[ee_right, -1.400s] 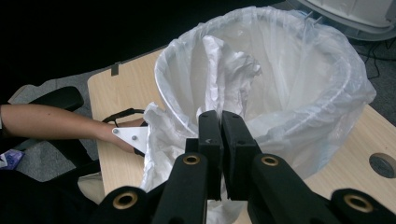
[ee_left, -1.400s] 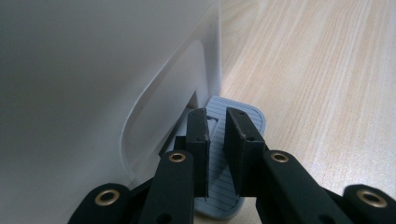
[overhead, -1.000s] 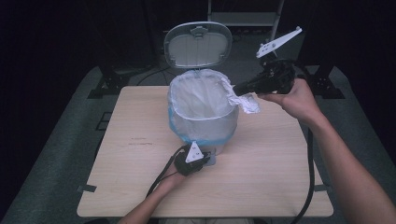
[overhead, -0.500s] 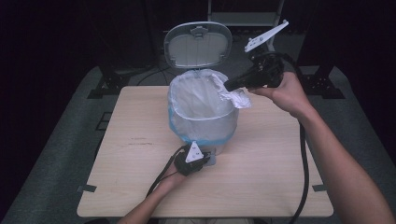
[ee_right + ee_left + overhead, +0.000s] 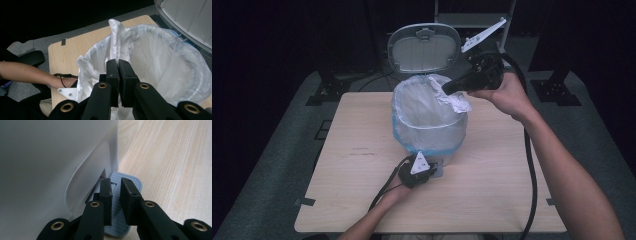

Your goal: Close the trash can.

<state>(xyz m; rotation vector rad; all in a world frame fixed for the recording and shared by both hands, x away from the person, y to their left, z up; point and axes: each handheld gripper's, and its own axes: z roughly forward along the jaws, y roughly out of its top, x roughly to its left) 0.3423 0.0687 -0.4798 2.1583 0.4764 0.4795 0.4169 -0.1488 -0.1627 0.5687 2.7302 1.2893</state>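
Two grippers are at work on one pedal bin [image 5: 432,130], which stands upright near the middle of the wooden table [image 5: 522,200] with its lid [image 5: 424,47] raised behind it.

The right gripper [image 5: 451,89] is held above the bin's far right rim. In the right gripper view its jaws stand pressed together, clamped on a gathered fold of the white bin liner [image 5: 117,45]. The pinched plastic rises past the jaw tips and also spills below them over the outside of the rim (the high view shows a crumpled flap of it hanging just beneath the jaws). The rest of the liner lies inside the bin and is folded over the rim, with a blue edge [image 5: 404,142] visible lower on the bin's wall.

The left gripper [image 5: 115,187] sits low on the table at the bin's near base. In the left gripper view its jaws stand slightly apart, with a narrow gap between them, and rest on top of the grey ribbed foot pedal [image 5: 130,182]. The pedal lies under the jaw tips, not between them, and projects from a recess in the white wall of the bin. Whether the pedal is fully depressed cannot be told.
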